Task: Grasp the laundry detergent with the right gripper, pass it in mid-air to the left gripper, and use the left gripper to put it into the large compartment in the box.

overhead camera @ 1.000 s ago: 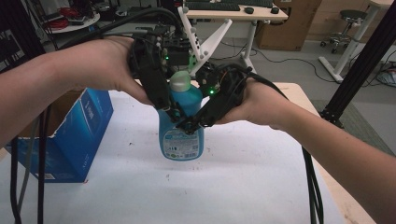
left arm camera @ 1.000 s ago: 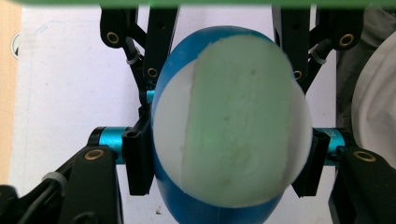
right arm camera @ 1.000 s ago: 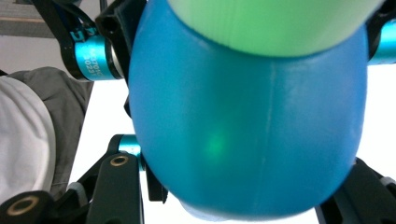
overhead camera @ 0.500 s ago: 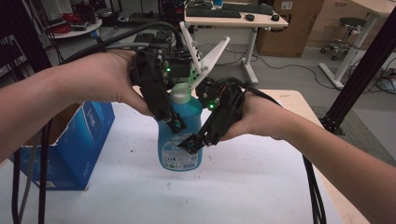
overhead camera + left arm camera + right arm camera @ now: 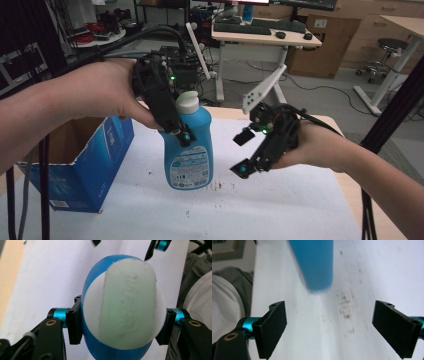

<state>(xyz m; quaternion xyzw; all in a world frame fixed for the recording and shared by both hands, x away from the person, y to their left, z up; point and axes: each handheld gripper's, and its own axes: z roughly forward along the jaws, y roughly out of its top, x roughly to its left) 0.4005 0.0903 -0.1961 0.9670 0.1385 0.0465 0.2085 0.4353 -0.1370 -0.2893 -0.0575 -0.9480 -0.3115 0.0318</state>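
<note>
The left gripper is clamped on the upper body of the blue plastic detergent bottle with a pale flip cap, held upright just above the white table; the lift appears done, and placing it, perhaps in the open blue cardboard box left of the bottle, seems to remain. The right gripper, right of the bottle and apart from it, has just been opening and holds nothing. The left gripper view shows both pads pressing the bottle's sides below the cap; the right gripper view shows wide jaws with bare table between them, the bottle's base beyond.
</note>
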